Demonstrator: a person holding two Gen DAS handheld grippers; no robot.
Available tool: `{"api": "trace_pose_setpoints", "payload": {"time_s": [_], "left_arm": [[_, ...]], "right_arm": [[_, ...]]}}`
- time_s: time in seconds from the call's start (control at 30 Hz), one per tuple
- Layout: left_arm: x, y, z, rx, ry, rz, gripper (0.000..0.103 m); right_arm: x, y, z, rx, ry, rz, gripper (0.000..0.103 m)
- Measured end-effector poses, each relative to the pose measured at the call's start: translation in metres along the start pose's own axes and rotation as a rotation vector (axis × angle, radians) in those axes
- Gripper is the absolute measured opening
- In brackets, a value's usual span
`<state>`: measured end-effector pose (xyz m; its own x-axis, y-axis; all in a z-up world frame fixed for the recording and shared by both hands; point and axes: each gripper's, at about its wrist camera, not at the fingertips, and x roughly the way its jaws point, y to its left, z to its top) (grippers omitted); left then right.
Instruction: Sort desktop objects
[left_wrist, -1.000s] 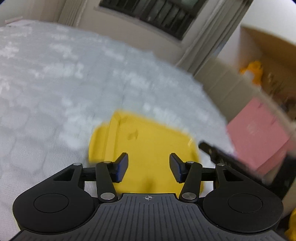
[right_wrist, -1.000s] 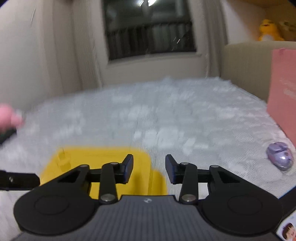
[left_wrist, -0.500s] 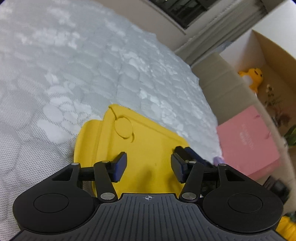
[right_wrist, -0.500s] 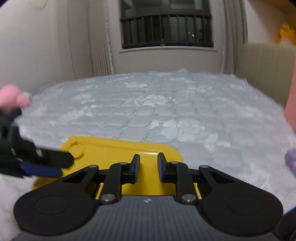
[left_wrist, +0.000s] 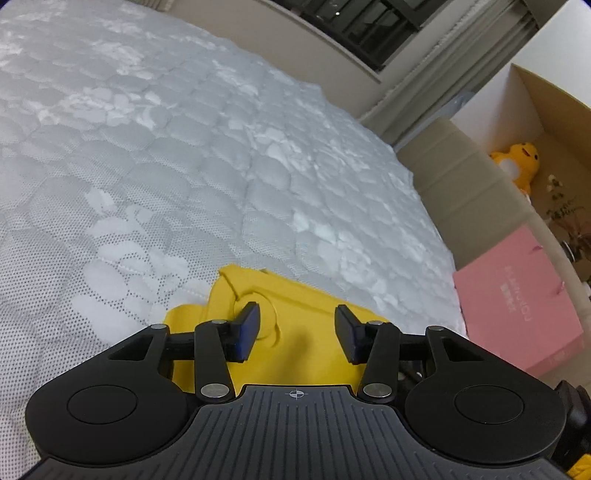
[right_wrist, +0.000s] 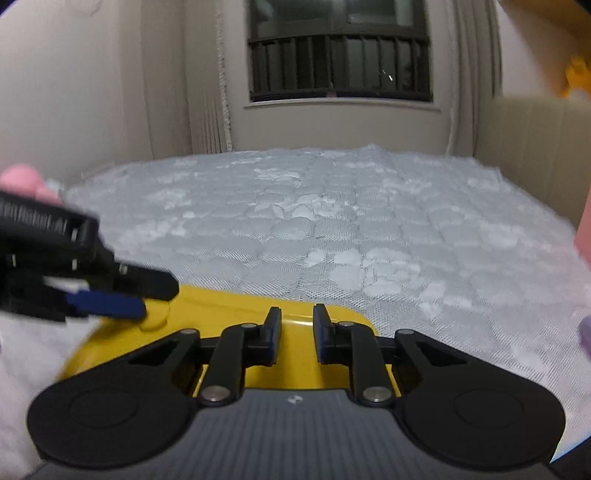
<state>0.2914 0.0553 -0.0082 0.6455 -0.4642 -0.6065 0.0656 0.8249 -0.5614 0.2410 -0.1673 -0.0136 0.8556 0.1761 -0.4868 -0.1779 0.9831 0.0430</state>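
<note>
**Grippers over yellow box, nothing held**

Box (left_wrist: 295, 343) is yellow plastic with a lid and sits on the grey-white quilted mattress (left_wrist: 184, 147). In the left wrist view it fills the lower centre of the frame, right behind the fingers. In the right wrist view it is again lower centre, partly hidden by the gripper body. The lid has a round raised knob near one corner.

Left gripper (left_wrist: 297, 332): jaws have just been closing and stand partly open, with a clear gap between the blue pads. The knob lies just beside the left pad; contact I can't confirm. Only the flat lid shows between the pads, and they pinch nothing. The same gripper enters the right wrist view from the left edge, blurred, its blue pad over the knob corner of the box.

Right gripper (right_wrist: 297, 336): jaws have just been closing too and are nearly together, with a narrow slit left. The far edge of the lid shows through that slit. Pads are not pressing on it as far as I can see, so no grip.

Elsewhere:
- pink carton (left_wrist: 517, 295) at right of the left wrist view, off the mattress edge
- yellow plush toy (left_wrist: 517, 162) upper right, inside an open cardboard box (left_wrist: 546, 107)
- barred window (right_wrist: 340, 51) top centre of the right wrist view
</note>
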Motion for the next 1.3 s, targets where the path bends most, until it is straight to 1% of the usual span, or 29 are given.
{"api": "trace_pose_setpoints", "payload": {"time_s": [0.07,0.13,0.27,0.33,0.43,0.47,0.5,0.53,0.6,0.63,0.7,0.77,0.83,0.9,0.93,0.97,1.07,1.13,1.17,1.2,1.23,1.3], "left_arm": [[0.001,0.001,0.0,-0.005,0.0,0.001,0.049],[0.001,0.003,-0.001,-0.012,-0.002,-0.005,0.049],[-0.005,0.002,-0.001,-0.019,-0.009,-0.012,0.05],[-0.013,0.001,-0.003,-0.013,-0.026,-0.008,0.053],[-0.033,-0.007,-0.012,0.03,-0.069,0.011,0.057],[-0.04,-0.01,-0.016,0.044,-0.079,0.011,0.057],[-0.046,-0.013,-0.021,0.058,-0.086,0.013,0.058],[-0.052,-0.015,-0.026,0.073,-0.093,0.014,0.058],[-0.06,-0.02,-0.035,0.107,-0.1,0.014,0.061],[-0.061,-0.022,-0.039,0.12,-0.096,0.018,0.064],[-0.061,-0.024,-0.045,0.131,-0.088,0.032,0.064],[-0.062,-0.024,-0.048,0.12,-0.083,0.038,0.064],[-0.066,-0.023,-0.051,0.105,-0.082,0.028,0.064],[-0.075,-0.022,-0.06,0.102,-0.092,0.023,0.066],[-0.081,-0.021,-0.066,0.102,-0.098,0.02,0.071],[-0.087,-0.019,-0.074,0.099,-0.108,0.016,0.073],[-0.108,-0.009,-0.098,0.082,-0.128,0.01,0.076],[-0.121,-0.002,-0.109,0.07,-0.144,0.027,0.078],[-0.127,0.002,-0.112,0.064,-0.154,0.042,0.082],[-0.132,0.006,-0.114,0.056,-0.164,0.056,0.084],[-0.136,0.01,-0.111,0.041,-0.174,0.064,0.086],[-0.137,0.021,-0.1,-0.022,-0.182,0.052,0.086]], "right_arm": [[0.001,0.005,-0.004,-0.029,-0.02,-0.019,0.02],[0.002,0.007,-0.005,-0.025,-0.035,-0.03,0.02],[-0.001,0.014,-0.002,-0.062,-0.028,-0.047,0.022],[-0.005,0.013,0.002,-0.051,-0.01,-0.04,0.022],[-0.018,0.011,0.005,-0.036,-0.011,-0.03,0.022],[-0.023,0.011,0.006,-0.037,-0.017,-0.028,0.024],[-0.028,0.011,0.006,-0.037,-0.027,-0.029,0.03],[-0.034,0.011,0.006,-0.036,-0.038,-0.033,0.033],[-0.047,0.012,0.005,-0.032,-0.055,-0.023,0.042],[-0.054,0.013,0.005,-0.032,-0.062,-0.019,0.044],[-0.067,0.017,0.005,-0.041,-0.072,-0.017,0.048],[-0.078,0.022,0.006,-0.059,-0.073,-0.013,0.053],[-0.089,0.026,0.006,-0.071,-0.082,-0.006,0.061],[-0.098,0.028,0.005,-0.081,-0.089,-0.005,0.077],[-0.102,0.028,0.005,-0.081,-0.088,-0.008,0.08],[-0.105,0.029,0.004,-0.077,-0.087,-0.009,0.082],[-0.113,0.031,-0.004,-0.079,-0.082,-0.009,0.083],[-0.12,0.026,-0.012,-0.058,-0.102,-0.042,0.085],[-0.124,0.023,-0.016,-0.043,-0.112,-0.059,0.088],[-0.128,0.016,-0.02,0.002,-0.125,-0.077,0.089],[-0.131,0.005,-0.024,0.075,-0.126,-0.066,0.089],[-0.135,-0.016,-0.031,0.224,-0.122,-0.04,0.087]]}}
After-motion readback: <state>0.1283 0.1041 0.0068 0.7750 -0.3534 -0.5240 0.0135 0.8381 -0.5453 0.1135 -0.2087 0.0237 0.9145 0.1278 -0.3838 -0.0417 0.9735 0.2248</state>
